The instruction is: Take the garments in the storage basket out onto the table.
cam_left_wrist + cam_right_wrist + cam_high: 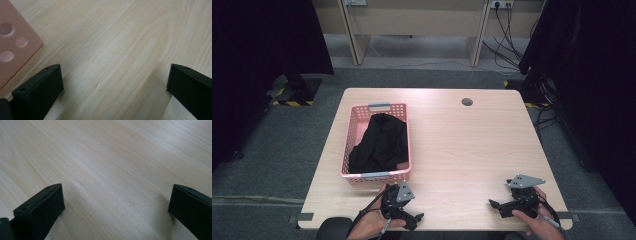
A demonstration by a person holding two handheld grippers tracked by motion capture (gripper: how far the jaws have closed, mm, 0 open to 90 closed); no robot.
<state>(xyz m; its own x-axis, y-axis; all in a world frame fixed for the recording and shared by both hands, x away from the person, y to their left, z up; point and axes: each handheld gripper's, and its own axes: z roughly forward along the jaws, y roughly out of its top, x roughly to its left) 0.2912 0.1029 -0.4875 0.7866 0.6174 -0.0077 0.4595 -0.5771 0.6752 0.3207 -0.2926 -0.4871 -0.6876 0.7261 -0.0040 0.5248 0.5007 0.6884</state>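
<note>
Table (452, 150), pale wood, spans the middle of the high view and carries everything in play. Pink perforated basket (353, 131) sits left of centre in that frame, its near wall close to the table's lower edge; one corner of it also enters the upper left of the left gripper view. Black garment (381, 144) lies crumpled inside the basket, fully within its walls, nothing draped over the rim. My left gripper (412, 220) rests at the lower left of centre, just below the basket's near wall, jaws spread wide over bare wood and holding nothing. My right gripper (496, 206) rests at the lower right, well apart from the basket, jaws likewise wide and empty. I judge the work to be at an end point: the garment is either freshly stowed or not yet drawn out. With both tools idle and parted from the cloth, no grasp is under way; any lifting out remains entirely ahead.
</note>
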